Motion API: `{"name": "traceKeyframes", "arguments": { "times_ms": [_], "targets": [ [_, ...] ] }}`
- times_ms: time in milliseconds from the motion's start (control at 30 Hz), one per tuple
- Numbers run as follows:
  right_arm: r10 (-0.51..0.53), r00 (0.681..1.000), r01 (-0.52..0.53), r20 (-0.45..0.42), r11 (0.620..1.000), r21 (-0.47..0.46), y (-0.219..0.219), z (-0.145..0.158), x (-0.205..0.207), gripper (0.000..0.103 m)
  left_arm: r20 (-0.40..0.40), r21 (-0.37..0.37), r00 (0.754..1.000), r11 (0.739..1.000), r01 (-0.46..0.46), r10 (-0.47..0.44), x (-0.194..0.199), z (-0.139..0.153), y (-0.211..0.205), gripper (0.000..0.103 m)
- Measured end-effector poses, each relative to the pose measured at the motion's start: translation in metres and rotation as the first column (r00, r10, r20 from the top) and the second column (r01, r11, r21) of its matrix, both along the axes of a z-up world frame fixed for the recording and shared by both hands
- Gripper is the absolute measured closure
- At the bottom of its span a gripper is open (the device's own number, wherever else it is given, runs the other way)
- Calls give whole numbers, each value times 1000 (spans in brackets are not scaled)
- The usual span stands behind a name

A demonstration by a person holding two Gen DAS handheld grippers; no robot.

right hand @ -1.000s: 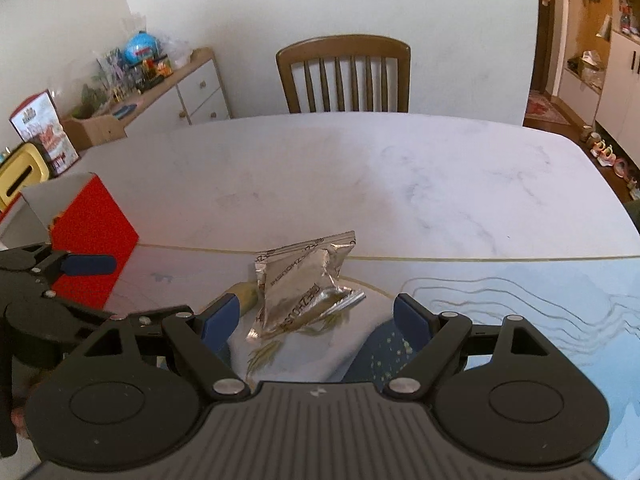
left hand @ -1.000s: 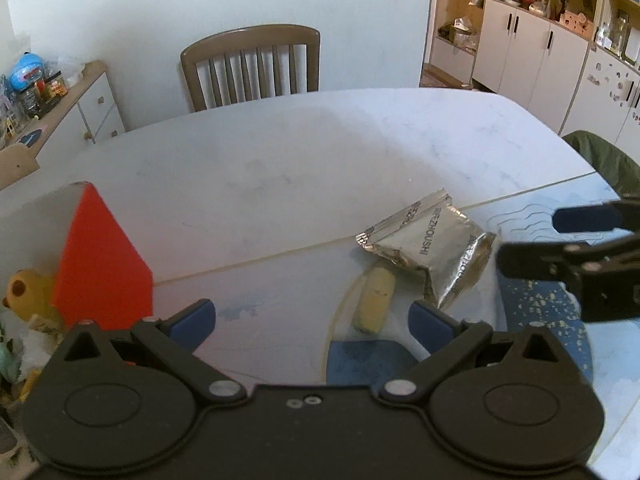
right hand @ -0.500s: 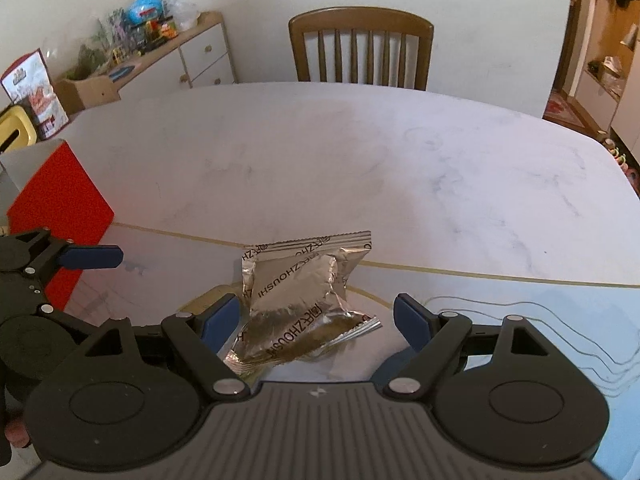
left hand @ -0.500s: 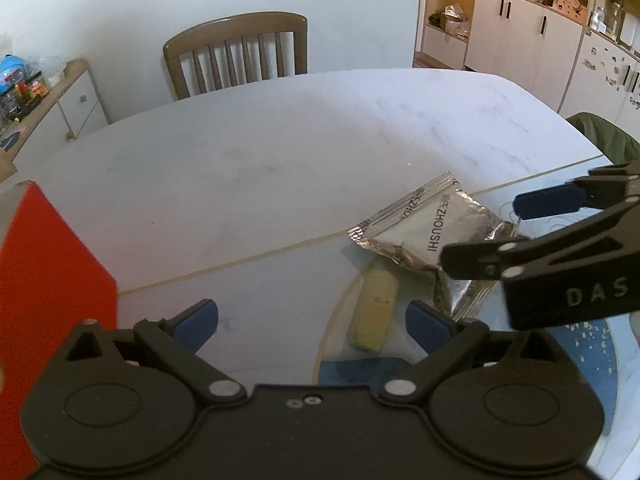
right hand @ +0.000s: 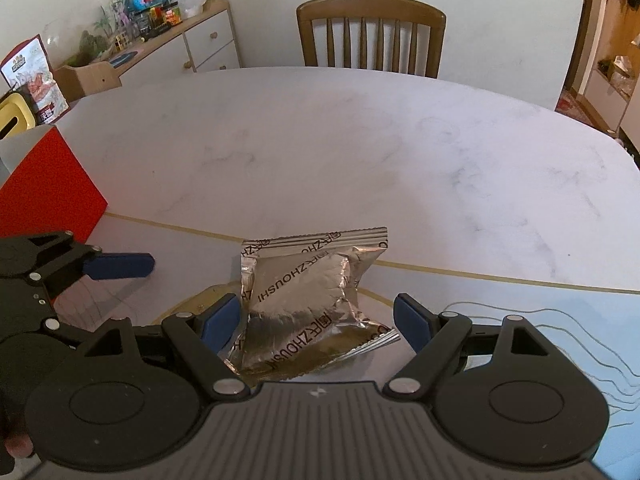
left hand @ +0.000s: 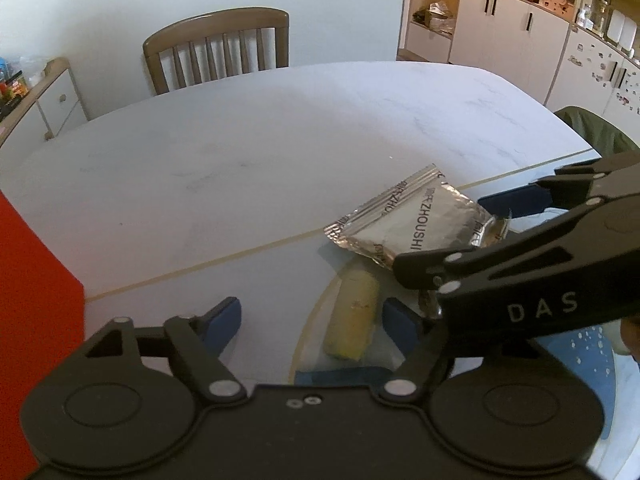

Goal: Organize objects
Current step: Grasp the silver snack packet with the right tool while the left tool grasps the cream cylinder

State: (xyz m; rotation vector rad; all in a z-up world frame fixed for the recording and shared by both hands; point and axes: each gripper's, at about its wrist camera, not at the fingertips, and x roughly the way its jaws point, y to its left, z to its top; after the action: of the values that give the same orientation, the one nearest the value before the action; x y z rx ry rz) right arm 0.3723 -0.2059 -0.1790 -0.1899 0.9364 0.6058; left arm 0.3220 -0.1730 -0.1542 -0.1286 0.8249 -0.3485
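Crinkled silver foil snack packet [right hand: 308,300] lies on white marble tabletop [right hand: 360,152], between spread blue-tipped fingers of my right hand-held gripper [right hand: 318,318], untouched. My left hand-held gripper [left hand: 312,320] spread too, pale yellow oblong piece [left hand: 354,314] between its fingers, packet just beyond.

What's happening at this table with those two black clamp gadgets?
A person is tidying a white table with a hand-held gripper in each hand. The right gripper has its jaws open on either side of a silver foil snack packet, not yet closed on it. The left gripper hangs open beside it, near a yellow bar-shaped item. A red box stands on the left.
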Motion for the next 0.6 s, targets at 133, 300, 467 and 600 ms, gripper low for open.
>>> {"name": "traceKeyframes", "arguments": {
  "times_ms": [133, 300, 467, 600],
  "targets": [
    [-4, 1000, 5, -5, 1000, 4, 1, -2, 0, 24, 10, -9, 1000, 1000, 9, -9, -1, 0, -1, 36],
    [-16, 1000, 16, -4, 1000, 8, 1, -2, -2, 27, 32, -7, 999, 1000, 28, -27, -3, 3, -4, 53],
    [-28, 999, 29, -19, 999, 26, 2, -1, -4, 44, 42, -9, 998, 999, 48, -48, -5, 6, -8, 72],
    [-43, 999, 44, -18, 999, 31, -1, 0, -6, 48, 44, -2, 997, 998, 58, -58, -5, 7, -10, 83]
  ]
}}
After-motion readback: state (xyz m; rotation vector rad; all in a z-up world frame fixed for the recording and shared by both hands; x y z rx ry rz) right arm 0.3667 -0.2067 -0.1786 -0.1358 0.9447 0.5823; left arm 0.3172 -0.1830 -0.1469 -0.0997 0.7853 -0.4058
